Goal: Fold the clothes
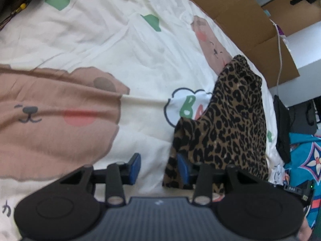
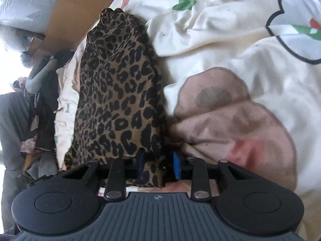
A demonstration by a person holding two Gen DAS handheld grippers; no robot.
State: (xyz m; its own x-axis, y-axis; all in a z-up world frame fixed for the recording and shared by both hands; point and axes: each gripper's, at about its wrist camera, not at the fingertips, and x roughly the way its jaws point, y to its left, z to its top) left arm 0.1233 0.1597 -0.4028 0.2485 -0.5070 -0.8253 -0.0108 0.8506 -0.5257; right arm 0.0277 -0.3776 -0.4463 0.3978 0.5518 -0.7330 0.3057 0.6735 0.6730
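A leopard-print garment [image 1: 230,120] lies in a long bunched strip on the cream bedspread [image 1: 112,46], which has cartoon bear prints. My left gripper [image 1: 159,167] is low over its near end. Its jaws stand apart; the cloth drapes over the right blue pad [image 1: 183,169], and the left pad [image 1: 135,166] is clear of it. In the right wrist view the same garment [image 2: 120,92] runs away from my right gripper [image 2: 158,162]. Its near edge sits between the narrowly parted jaws, against the left pad. A thin dark gap shows before the right pad [image 2: 176,165].
A flattened cardboard box [image 1: 240,16] lines the bed's far edge, with a white cable [image 1: 279,56] hanging by it. Dark clothes [image 1: 282,124] and a blue patterned fabric [image 1: 309,156] lie beside the bed. The bedspread [image 2: 250,64] is rumpled into folds near my right gripper.
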